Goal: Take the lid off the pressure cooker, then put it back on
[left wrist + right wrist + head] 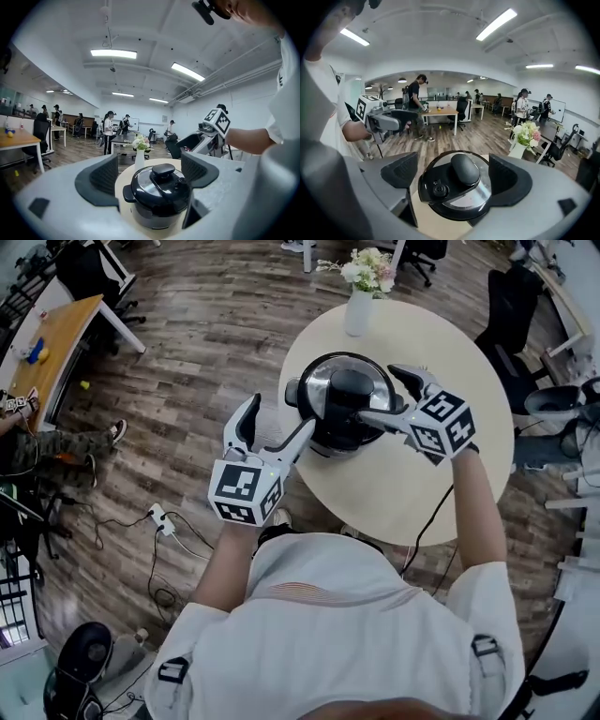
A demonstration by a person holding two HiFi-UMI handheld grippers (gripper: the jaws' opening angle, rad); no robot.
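lidded pressure cooker (330,442) on round table (422,493), flanked by two wide-open, empty tongs: right tongs (377,393) nearer, tilted down over lid knob (347,388); left tongs (281,411) level, near-left.

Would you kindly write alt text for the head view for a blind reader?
A person holds two open grippers at a lidded pressure cooker on a round table, the left gripper at its left side, the right gripper by the lid. A vase of flowers stands behind.

The lid (342,395) is glossy black plastic and polished metal; the table (403,493) is matt and smooth.
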